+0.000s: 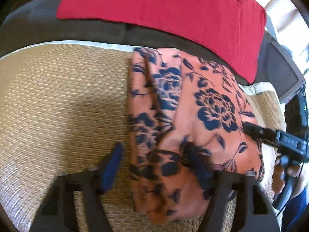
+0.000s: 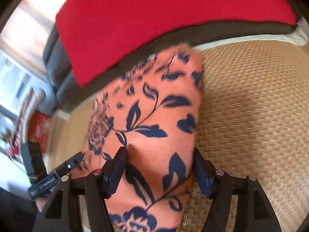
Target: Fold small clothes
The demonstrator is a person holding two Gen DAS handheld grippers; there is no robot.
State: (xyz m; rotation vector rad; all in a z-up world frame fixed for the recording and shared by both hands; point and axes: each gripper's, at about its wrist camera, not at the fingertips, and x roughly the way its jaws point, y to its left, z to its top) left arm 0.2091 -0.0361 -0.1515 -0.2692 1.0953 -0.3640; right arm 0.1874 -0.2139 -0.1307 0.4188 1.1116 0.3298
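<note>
An orange garment with a dark blue flower print (image 1: 193,104) lies folded on a woven straw mat (image 1: 63,100). My left gripper (image 1: 154,162) is open, its jaws wide apart over the garment's near left edge; one finger lies on the mat, the other over the cloth. My right gripper (image 2: 160,164) is open, its jaws astride the garment (image 2: 154,116) near its right edge. The right gripper also shows in the left wrist view (image 1: 251,129) at the cloth's right side, and the left gripper's tip shows in the right wrist view (image 2: 77,158).
A red cushion (image 1: 164,9) rests on a dark grey sofa back (image 1: 58,31) behind the mat. A window and furniture are off to the side (image 2: 19,67). The mat (image 2: 251,106) extends on both sides of the garment.
</note>
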